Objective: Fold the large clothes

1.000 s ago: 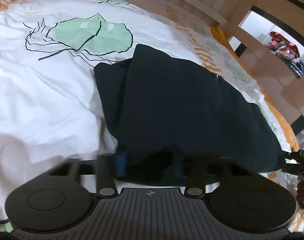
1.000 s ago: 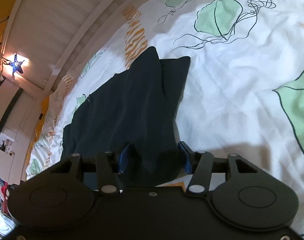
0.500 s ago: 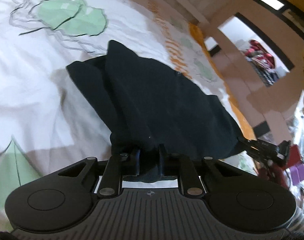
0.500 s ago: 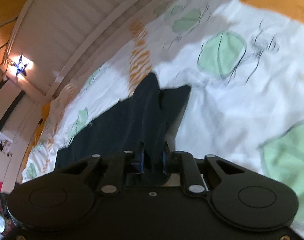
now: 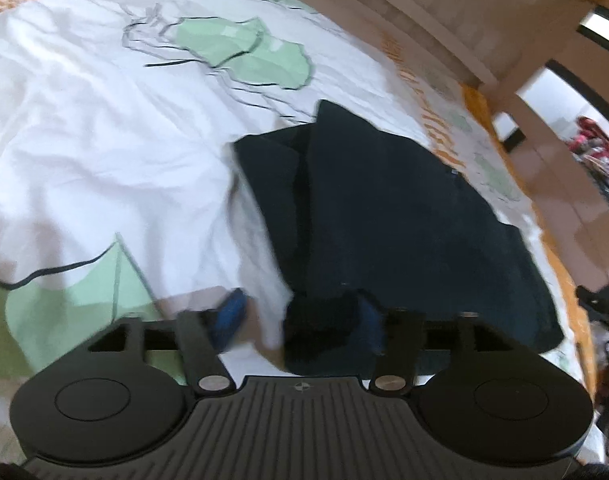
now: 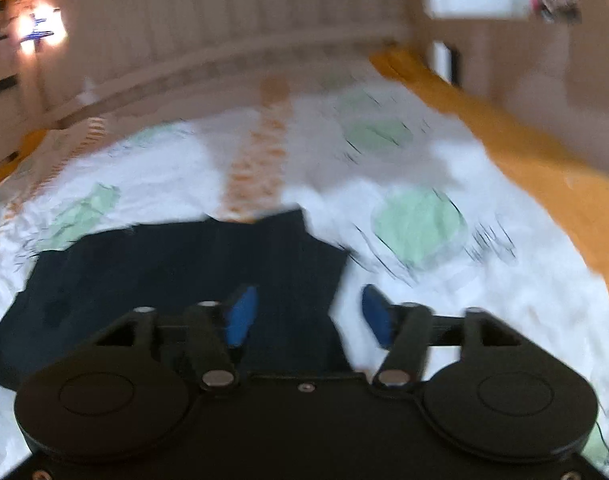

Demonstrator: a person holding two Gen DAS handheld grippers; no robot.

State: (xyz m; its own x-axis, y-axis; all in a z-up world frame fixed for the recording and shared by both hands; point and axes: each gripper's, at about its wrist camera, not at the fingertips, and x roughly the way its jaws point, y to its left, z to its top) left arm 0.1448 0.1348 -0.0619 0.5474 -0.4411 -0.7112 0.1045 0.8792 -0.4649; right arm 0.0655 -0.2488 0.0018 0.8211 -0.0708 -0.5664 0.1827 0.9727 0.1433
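Both sets of tongs spread wide, gripping nothing. Left gripper [image 5: 302,316] has a bunched corner of the dark garment [image 5: 392,208] lying loose between its pads. Right gripper [image 6: 308,314] straddles its edge. Garment lies folded on white patterned duvet [image 5: 104,140]; wooden headboard [image 6: 224,32] behind.

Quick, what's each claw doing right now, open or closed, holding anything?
Left claw: open, holding nothing; dark garment bunched between its pads.
Right claw: open, holding nothing, over the garment's edge.
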